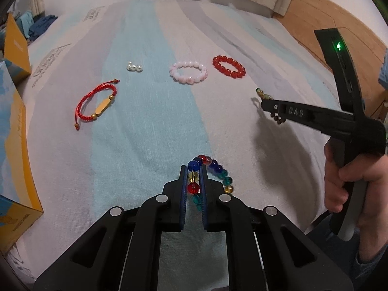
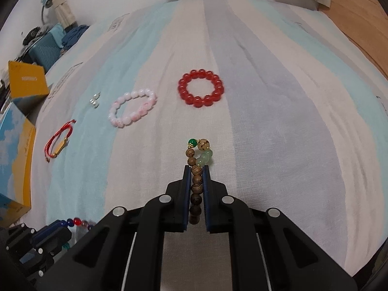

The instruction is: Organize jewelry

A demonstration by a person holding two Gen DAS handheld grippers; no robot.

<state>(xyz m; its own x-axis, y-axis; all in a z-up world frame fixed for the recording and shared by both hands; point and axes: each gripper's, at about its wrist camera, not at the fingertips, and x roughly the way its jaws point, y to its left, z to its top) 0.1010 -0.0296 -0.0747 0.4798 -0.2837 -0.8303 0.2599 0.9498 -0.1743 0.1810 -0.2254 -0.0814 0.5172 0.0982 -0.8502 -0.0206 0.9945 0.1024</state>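
A bed sheet [image 2: 266,121] striped pale blue, white and grey. At twelve o'clock a glossy red round-bead bracelet [image 2: 200,91]; at ten o'clock a pink-and-white marbled bead bracelet [image 2: 132,109]; farther at nine o'clock a red woven cord bracelet with a gold bar [image 2: 59,141]. Yellow-and-blue cardboard boxes [image 2: 17,160] at nine o'clock.

Glossy glass beads [image 1: 213,169], wooden beads [image 2: 196,181] (matt), woven cloth [image 1: 145,121].

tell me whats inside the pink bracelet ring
Inside the pink bracelet only the striped bedsheet shows, in both views. Nothing else lies in its loop. What is beneath the beads themselves is covered.
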